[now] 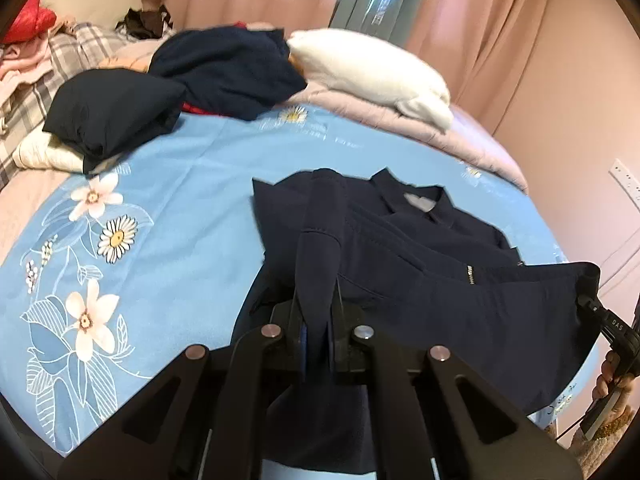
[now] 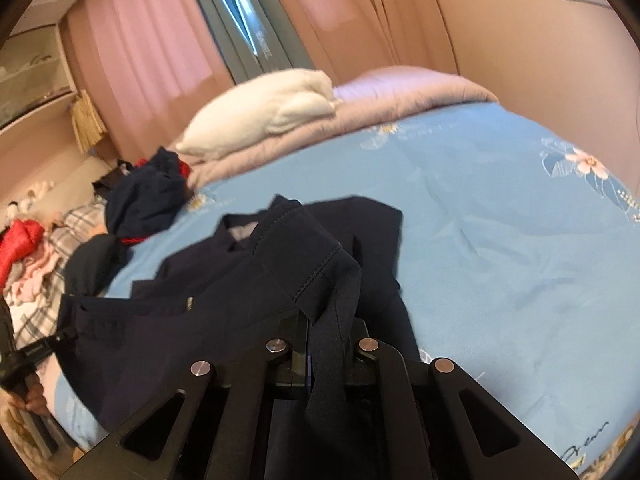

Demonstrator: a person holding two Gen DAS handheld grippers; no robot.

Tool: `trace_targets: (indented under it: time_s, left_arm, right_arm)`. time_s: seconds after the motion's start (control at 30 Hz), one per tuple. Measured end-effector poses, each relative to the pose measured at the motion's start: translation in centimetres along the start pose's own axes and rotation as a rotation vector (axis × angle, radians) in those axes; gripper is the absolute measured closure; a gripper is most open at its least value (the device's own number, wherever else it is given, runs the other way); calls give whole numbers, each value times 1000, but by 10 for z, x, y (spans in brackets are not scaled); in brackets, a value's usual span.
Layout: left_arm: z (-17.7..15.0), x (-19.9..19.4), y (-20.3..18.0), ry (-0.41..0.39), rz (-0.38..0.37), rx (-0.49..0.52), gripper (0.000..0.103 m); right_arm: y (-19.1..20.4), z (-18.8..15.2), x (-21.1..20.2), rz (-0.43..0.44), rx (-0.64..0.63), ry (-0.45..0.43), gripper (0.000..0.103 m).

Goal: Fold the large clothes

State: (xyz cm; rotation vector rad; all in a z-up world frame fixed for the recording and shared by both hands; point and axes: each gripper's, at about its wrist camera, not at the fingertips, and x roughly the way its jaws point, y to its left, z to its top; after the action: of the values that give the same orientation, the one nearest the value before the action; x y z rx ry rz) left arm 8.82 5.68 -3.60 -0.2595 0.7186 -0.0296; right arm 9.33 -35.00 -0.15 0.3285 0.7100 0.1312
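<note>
A dark navy jacket [image 1: 420, 248] with a collar and a metal zip lies on the blue flowered bedsheet [image 1: 180, 208]. My left gripper [image 1: 318, 320] is shut on a fold of the jacket's near edge and holds it raised. My right gripper [image 2: 326, 332] is shut on another part of the jacket [image 2: 248, 280], a stitched hem draped over its fingers. The right gripper also shows in the left wrist view [image 1: 588, 304], pinching the jacket's right corner. The left gripper shows at the left edge of the right wrist view [image 2: 60, 338].
Folded and crumpled dark clothes [image 1: 116, 112] lie at the back left of the bed, with a white pillow [image 1: 372, 72] on a pink quilt [image 1: 460, 136]. Plaid bedding and a red garment [image 1: 28, 20] lie far left. Pink curtains hang behind.
</note>
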Motion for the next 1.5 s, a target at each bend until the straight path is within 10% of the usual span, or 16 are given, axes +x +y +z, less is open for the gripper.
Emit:
trace_targets:
  time_s: [0.7,1.07,1.5]
  left_arm:
    - [81,-38,-12,-194,-87,-35,97]
    - [163,86,-17,-109,33,4,97]
    - [148,238,8,126,194,-9,96]
  right_arm:
    - [34,64,-19,68,-34,-210,95]
    - [22,125,82,-23,1,-162,95]
    - [-10,106,210,-199,39,65,95]
